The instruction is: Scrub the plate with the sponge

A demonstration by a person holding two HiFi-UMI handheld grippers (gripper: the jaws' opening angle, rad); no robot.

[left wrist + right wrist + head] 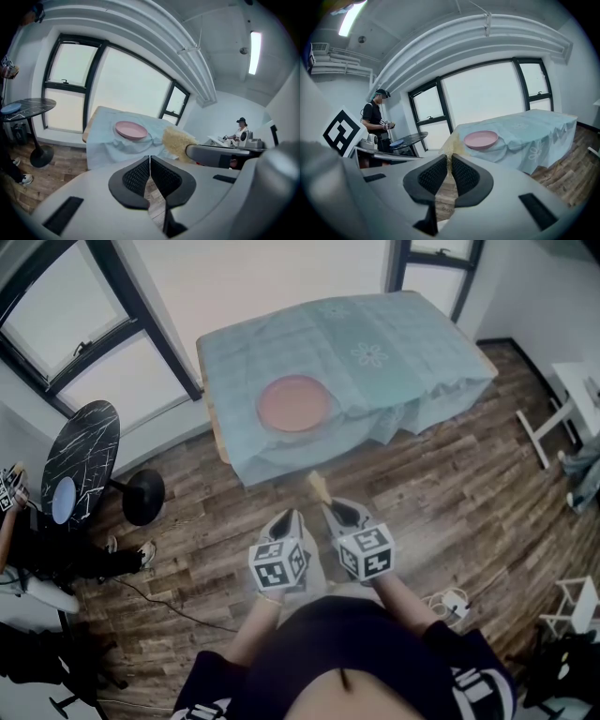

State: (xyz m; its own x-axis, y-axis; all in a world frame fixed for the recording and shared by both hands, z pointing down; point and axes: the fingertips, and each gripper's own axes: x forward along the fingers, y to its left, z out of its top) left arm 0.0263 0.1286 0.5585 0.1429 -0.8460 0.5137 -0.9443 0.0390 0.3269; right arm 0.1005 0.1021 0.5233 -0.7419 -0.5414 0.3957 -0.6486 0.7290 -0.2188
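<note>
R gripper (pixel 449 158) pinches the frayed yellow fibre sponge (pixel 453 145); L gripper (pixel 149 158) is closed on nothing. Shallow round pink plate (pixel 293 402) sits upper centre on pale-blue tablecloth (pixel 394 343), well apart. Best approach: step closer, press sponge flat, steady rim w/ L.

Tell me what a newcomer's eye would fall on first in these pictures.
The pink plate stands out, alone on the pale blue tablecloth ahead of the person. Nearer, above the wood floor, the right hand-held gripper is shut on a yellowish sponge, while the left hand-held gripper beside it is shut and empty.
</note>
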